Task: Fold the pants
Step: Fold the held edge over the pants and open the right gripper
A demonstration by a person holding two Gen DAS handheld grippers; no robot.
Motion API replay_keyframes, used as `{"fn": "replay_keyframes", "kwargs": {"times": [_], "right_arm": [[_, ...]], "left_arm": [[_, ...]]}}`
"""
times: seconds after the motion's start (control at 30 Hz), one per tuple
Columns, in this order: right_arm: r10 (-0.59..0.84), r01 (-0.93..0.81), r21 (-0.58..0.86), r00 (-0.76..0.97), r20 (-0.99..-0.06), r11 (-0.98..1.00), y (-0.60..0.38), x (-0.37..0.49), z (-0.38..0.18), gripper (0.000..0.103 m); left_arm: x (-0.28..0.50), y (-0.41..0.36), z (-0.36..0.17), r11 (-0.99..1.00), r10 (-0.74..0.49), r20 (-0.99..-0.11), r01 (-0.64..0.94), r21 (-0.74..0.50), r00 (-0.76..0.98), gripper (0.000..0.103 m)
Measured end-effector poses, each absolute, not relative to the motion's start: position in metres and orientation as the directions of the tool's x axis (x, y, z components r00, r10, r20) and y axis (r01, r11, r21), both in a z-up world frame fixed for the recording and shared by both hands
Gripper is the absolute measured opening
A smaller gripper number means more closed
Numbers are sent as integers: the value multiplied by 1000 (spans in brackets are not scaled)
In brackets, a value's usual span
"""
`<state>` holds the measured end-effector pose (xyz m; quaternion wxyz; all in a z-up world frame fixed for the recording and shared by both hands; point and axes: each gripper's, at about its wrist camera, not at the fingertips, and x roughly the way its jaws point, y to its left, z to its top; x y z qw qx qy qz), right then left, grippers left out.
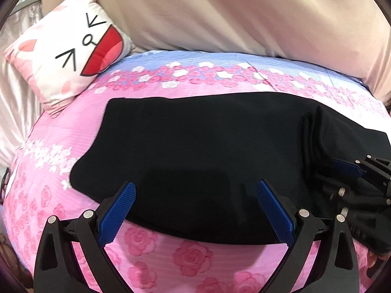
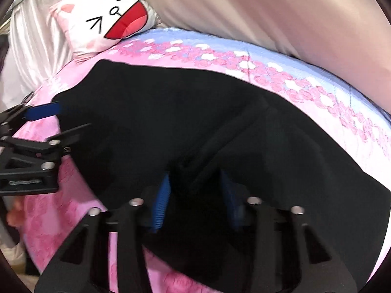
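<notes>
Where black pants [image 2: 185, 127] swallow the right tongs [image 2: 195, 185], their grip is unclear; left tongs [image 1: 196, 190] gape empty.

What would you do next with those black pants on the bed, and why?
Probably close the right gripper firmly on the bunched fold of the black pants between its pads, since the left gripper hangs wide open over the near edge, holding nothing.

Bedsheet: pink cotton sheet [image 1: 190, 256] printed with roses, a lilac band with white flowers along the far side.
Cushion: square white-and-pink cartoon-face cushion [image 1: 73, 48], red open mouth, at the far-left corner.
Backdrop: beige satin fabric [image 1: 244, 12] behind the bed.
</notes>
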<state>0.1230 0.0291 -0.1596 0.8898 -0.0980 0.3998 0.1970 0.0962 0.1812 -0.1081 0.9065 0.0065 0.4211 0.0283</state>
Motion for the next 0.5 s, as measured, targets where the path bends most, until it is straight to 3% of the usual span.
{"fn": "replay_keyframes", "kwargs": {"times": [0.03,0.1,0.2,0.3,0.37,0.5], "right_arm": [[281,-416,9,600,-749,910,27,126,-156,15],[317,-418,58,583,-749,907,25,127,-149,14],[308,-448,24,574,-759,894,36,123,-156,14],[314,-469,-5,599,-737,883,39,118,-163,20],[341,-482,23,586,-735,876,36,116,-160,35],[406,-503,68,602,-688,861,32,95,-126,38]], "left_arm": [[96,184,-108,998,61,-765,-54,34,641,98],[97,189,-110,997,72,-768,-71,35,636,98],[99,194,-113,996,81,-772,-88,33,630,98],[102,196,-118,995,84,-784,-94,33,616,98],[104,196,-122,994,96,-790,-99,45,606,98],[95,213,-117,987,138,-777,-146,59,614,98]]}}
